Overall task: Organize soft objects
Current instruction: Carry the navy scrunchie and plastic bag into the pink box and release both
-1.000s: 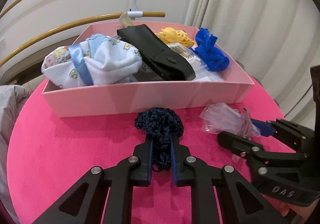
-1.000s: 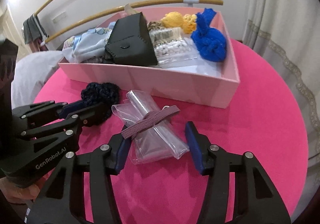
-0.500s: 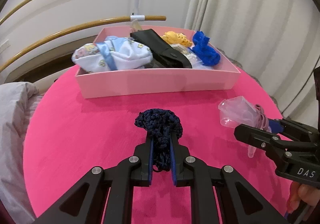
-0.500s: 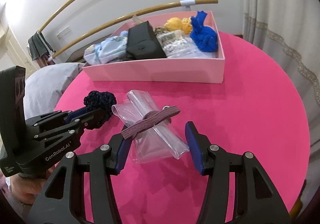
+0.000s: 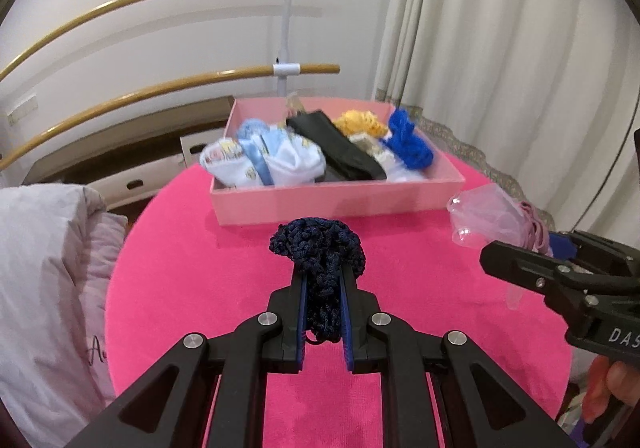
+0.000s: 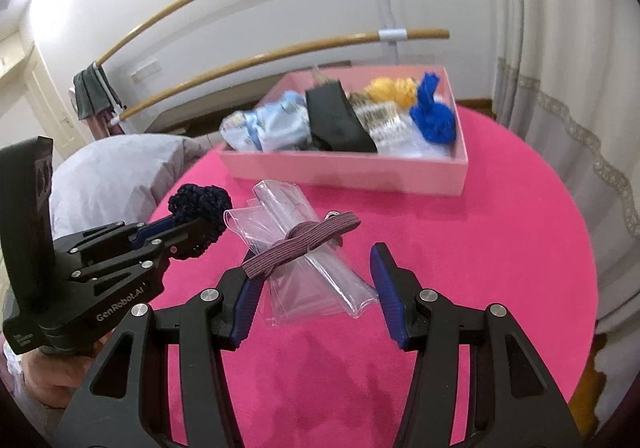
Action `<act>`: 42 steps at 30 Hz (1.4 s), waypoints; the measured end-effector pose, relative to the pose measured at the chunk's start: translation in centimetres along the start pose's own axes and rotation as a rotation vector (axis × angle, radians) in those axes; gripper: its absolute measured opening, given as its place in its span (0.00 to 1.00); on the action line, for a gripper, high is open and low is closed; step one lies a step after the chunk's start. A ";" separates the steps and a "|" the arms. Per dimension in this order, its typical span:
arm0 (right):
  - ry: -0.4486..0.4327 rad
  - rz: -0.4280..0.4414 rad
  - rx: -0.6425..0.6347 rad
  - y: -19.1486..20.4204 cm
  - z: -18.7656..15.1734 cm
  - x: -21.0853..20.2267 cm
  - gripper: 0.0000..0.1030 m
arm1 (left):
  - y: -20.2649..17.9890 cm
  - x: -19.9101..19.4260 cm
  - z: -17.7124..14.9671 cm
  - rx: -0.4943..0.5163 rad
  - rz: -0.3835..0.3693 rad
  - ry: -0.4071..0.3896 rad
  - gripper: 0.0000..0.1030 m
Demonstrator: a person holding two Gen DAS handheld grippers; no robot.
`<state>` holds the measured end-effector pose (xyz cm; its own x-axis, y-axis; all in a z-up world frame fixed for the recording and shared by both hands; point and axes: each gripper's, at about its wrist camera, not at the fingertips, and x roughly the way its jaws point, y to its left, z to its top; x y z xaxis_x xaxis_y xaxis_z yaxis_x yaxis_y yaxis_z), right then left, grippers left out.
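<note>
We find the left tongs pressed together on a dark navy crocheted yarn ball, which bulges out past the fingertips and hangs clear of the round bench with the bright pink cloth. The right tongs stand part spread; a clear plastic pouch bound with a mauve elastic band sits between them. The band rests against the left pad. Whether the right pad touches the plastic, we cannot tell, but the pouch appears carried, not lying on the cloth.

The deciding relation: the pale pink open box lies straight ahead of both tongs, further back on the bench, its long side facing us. In it lie a white-and-blue printed baby cloth, a black leather pouch, a yellow crocheted piece and a bright blue knitted bundle. The clear pouch's long axis runs from near right to far left, across the gap of the tongs. Neither hand looks nearer the box.

Against the frame a second ago, both tongs have drawn back and risen: the box, then just ahead of the fingertips, is now well apart. Both grips read unchanged. We judge each piece is being taken out for sorting.
</note>
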<state>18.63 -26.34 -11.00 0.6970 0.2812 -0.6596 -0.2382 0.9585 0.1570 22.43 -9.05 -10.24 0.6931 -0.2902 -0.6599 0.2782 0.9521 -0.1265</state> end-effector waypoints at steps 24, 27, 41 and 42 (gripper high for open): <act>-0.096 -0.053 -0.047 -2.2 14.2 0.9 0.48 | 1.6 2.2 13.3 0.038 -0.005 -0.102 0.11; -0.081 -0.059 -0.033 -3.0 15.6 2.3 0.48 | 1.5 4.0 14.7 0.041 -0.003 -0.089 0.11; 0.015 -0.048 0.081 -7.9 19.1 11.0 0.49 | 0.4 16.4 21.2 0.017 -0.019 0.028 0.11; 0.021 -0.046 0.086 -8.1 19.1 11.5 0.49 | 0.4 17.5 21.5 0.011 -0.025 0.044 0.11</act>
<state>41.46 -29.95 -5.79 0.6909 0.2370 -0.6830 -0.1468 0.9710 0.1885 48.96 -15.85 -5.91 0.6563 -0.3088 -0.6885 0.3025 0.9436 -0.1348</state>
